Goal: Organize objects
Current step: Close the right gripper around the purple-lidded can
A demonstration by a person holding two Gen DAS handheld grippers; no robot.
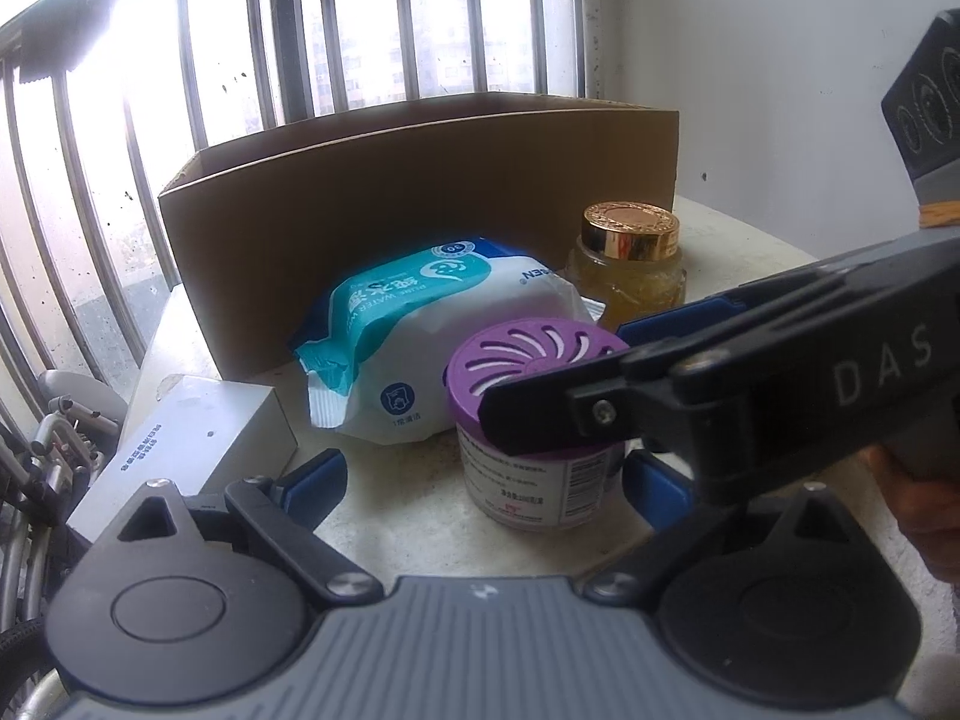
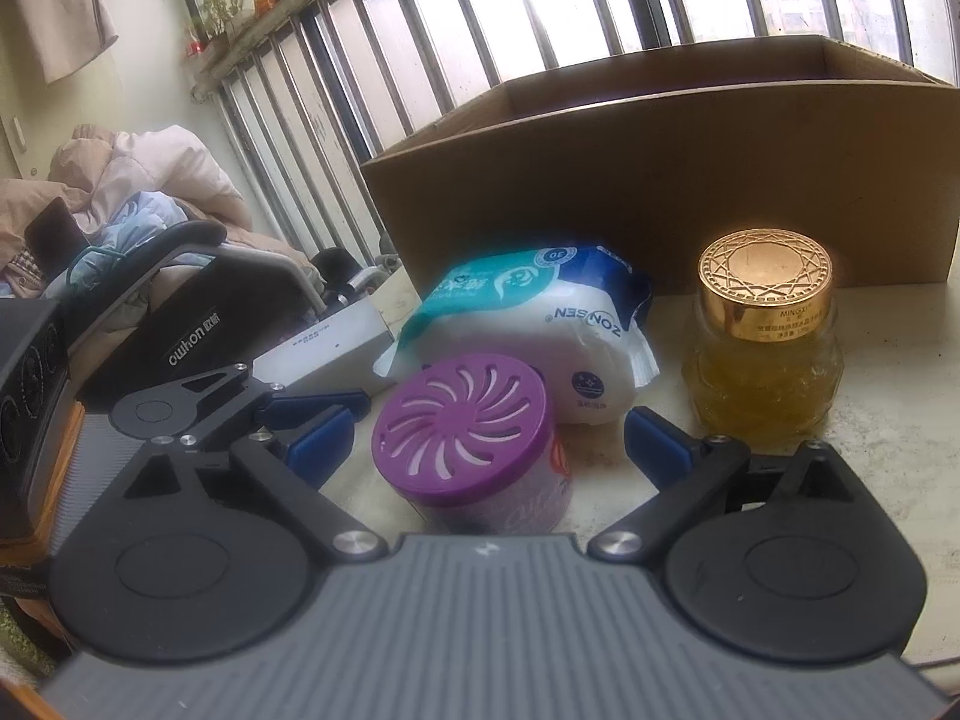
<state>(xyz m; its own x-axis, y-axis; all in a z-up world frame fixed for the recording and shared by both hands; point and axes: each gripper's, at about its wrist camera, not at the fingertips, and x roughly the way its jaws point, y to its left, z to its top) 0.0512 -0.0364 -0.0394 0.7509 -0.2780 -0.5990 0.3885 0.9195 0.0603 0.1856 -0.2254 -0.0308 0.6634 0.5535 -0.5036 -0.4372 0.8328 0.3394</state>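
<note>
The air freshener (image 2: 471, 441) stands on the table (image 2: 888, 420) in front of the cardboard box (image 2: 660, 204), just beside the wipes (image 2: 540, 324). Both your left tool (image 1: 483, 483) and right tool (image 2: 486, 438) straddle it, wide apart, holding nothing, probably to lift it together.

barred window (image 1: 360, 30), white wall (image 1: 750, 60), bright daylight

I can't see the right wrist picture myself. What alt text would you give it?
An open gripper straddles a purple-lidded tub on a pale table, pads not touching it. Behind the tub lie a wipes pack, a gold-capped jar of yellow stuff and an open cardboard box before a barred window. The other gripper enters from the left.
</note>
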